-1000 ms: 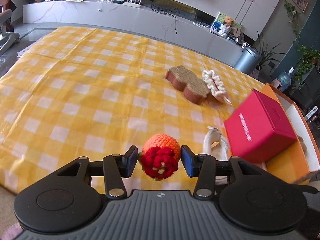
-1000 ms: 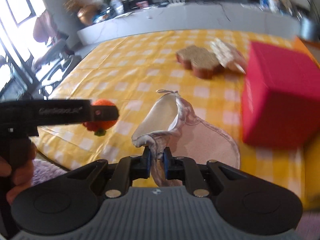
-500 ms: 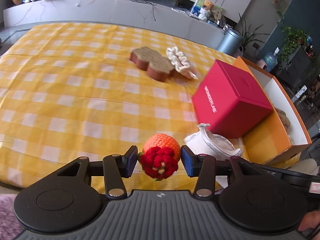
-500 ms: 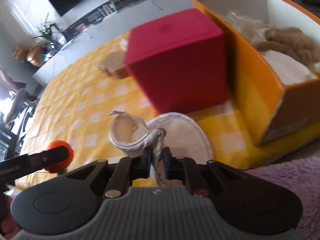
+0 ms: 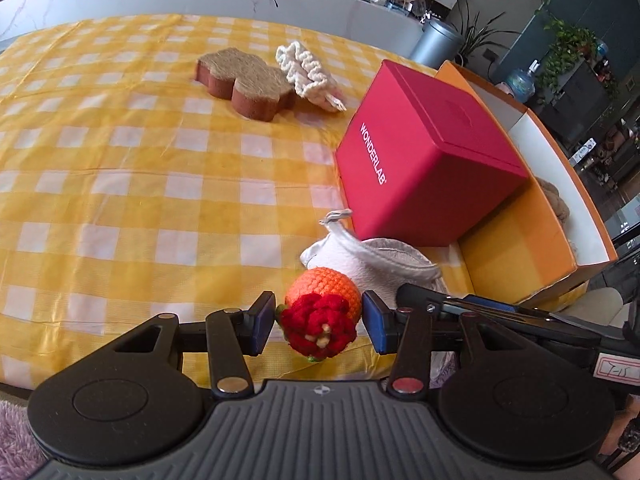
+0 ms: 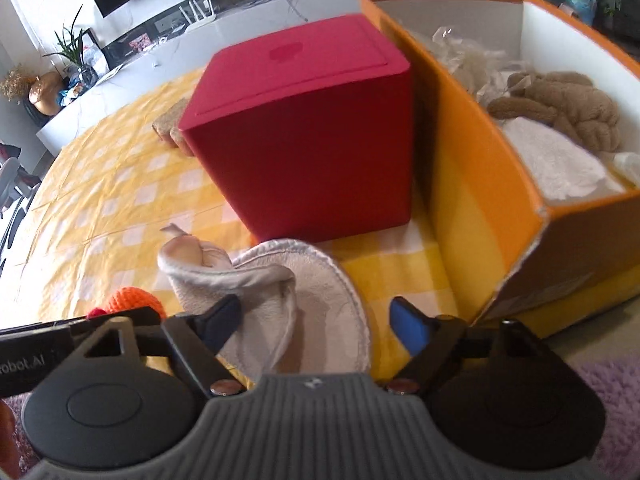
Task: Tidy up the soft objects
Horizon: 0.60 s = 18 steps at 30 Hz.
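Two tongs: left tongs (image 5: pixel 319 322) grip a crocheted fruit (image 5: pixel 322 303), red tuft toward the camera. Right tongs (image 6: pixel 316 322) gape wide, empty, over a white cloth (image 6: pixel 280 300) lying before the red box (image 6: pixel 308 136), orange box (image 6: pixel 472 184) alongside.

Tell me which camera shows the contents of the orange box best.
The right wrist view. It looks down into the orange box, showing a brown plush toy and white cloth inside. In the left wrist view the box is seen from the side at the frame edge, with only a sliver of the brown toy visible.
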{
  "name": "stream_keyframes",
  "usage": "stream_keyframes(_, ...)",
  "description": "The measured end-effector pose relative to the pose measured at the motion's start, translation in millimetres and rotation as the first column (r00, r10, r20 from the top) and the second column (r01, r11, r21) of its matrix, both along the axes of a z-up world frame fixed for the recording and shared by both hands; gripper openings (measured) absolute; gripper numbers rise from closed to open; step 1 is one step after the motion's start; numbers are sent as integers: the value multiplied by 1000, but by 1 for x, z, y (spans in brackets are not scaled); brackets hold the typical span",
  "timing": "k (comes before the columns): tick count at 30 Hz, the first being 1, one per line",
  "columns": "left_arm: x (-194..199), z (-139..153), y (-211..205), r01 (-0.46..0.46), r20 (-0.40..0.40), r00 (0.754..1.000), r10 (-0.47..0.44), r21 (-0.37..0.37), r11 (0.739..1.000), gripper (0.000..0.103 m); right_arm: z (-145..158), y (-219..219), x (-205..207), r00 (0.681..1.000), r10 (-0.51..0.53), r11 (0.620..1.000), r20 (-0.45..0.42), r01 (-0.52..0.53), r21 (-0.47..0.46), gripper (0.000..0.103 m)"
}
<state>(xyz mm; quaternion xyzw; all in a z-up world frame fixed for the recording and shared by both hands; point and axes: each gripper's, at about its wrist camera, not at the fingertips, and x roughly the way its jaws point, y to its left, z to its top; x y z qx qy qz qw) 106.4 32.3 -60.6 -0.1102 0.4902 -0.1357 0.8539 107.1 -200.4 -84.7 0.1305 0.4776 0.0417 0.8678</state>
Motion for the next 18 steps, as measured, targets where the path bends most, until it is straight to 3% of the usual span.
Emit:
stream_keyframes(5,2,-7,3,-13,-20,1000,13,9,1000,54,-7,5,8,999,42,999,-23,-42,17,83)
stream_keyframes(8,2,-8,4,-20,-25,999,20,14,1000,54,-6,14,6,997,84,996,-2,-84,-24,74)
stream_keyframes(13,2,-10,4,-22,-28,999,23,22,1000,54,-4,29,-1,986,163,984,36,-160,-80,38)
stream_keyframes(14,1,-10,4,-23,-28,999,23,23,999,54,-3,31,-3,983,180,980,45,-175,-96,35)
stream_keyframes(16,0,-9,5,-25,-27,999,25,22,999,54,-2,36,-5,974,218,970,60,-210,-120,17)
stream_keyframes(18,-1,-8,5,-26,-21,999,27,24,999,54,-1,40,-7,967,245,963,74,-234,-137,12)
